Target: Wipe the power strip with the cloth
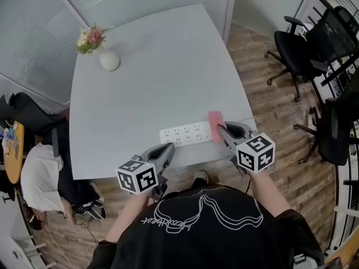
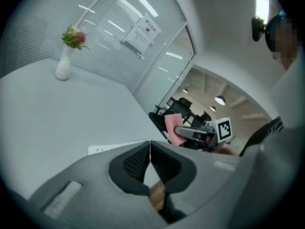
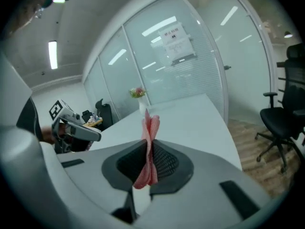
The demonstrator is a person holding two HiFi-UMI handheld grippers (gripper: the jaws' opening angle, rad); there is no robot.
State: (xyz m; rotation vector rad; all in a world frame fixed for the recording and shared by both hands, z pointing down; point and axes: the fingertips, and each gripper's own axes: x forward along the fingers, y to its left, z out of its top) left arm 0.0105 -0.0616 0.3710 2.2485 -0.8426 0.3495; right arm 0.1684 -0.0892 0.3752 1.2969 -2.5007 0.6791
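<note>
- The left gripper (image 2: 150, 146) was at the table's near edge, its jaws pressed together with nothing between them.
- The right gripper (image 3: 147, 149) was level with it on the other side, its jaws pinching a folded pink cloth (image 3: 151, 127), which stuck out past the tips.
- The white power strip (image 1: 185, 133) lay flat on the grey table (image 1: 157, 83), close to the near edge and just ahead of both grippers.
- The cloth was over the strip's right end; contact could not be told.
- A white vase (image 1: 109, 59) of flowers stood at the far left corner.
- Black office chairs (image 1: 305, 41) stood on the wood floor to the right.
</note>
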